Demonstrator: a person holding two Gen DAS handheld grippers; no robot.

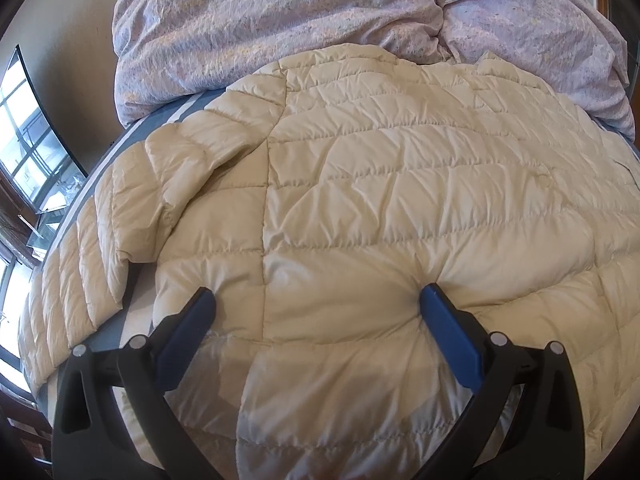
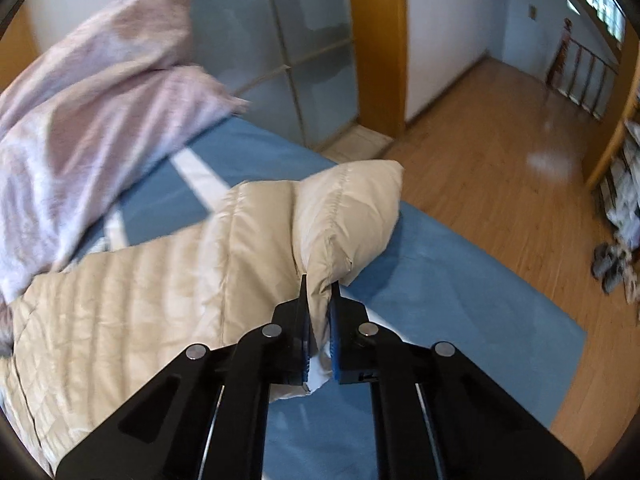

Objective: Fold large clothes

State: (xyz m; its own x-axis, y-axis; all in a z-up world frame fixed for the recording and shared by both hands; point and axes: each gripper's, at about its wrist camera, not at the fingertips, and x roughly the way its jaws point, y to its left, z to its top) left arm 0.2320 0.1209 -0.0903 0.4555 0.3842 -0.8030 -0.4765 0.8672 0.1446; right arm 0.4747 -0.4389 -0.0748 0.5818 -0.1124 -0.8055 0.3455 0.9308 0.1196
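A large cream quilted puffer jacket [image 1: 380, 184] lies spread on a blue bed sheet [image 1: 104, 336], one sleeve [image 1: 120, 216] folded at the left. My left gripper [image 1: 316, 300] is open, its blue fingers pressing down on the jacket's body on either side of a puffed section. In the right wrist view my right gripper [image 2: 320, 292] is shut on the jacket's sleeve end [image 2: 344, 216] and holds it lifted above the blue sheet [image 2: 460, 292]; the rest of the jacket [image 2: 120, 300] lies to the left.
A crumpled lilac duvet [image 1: 280, 20] lies heaped behind the jacket and shows in the right wrist view [image 2: 80, 112]. A window [image 1: 36, 152] is at the left. The bed edge drops to a wooden floor [image 2: 500, 152], with glass sliding doors [image 2: 280, 40] beyond.
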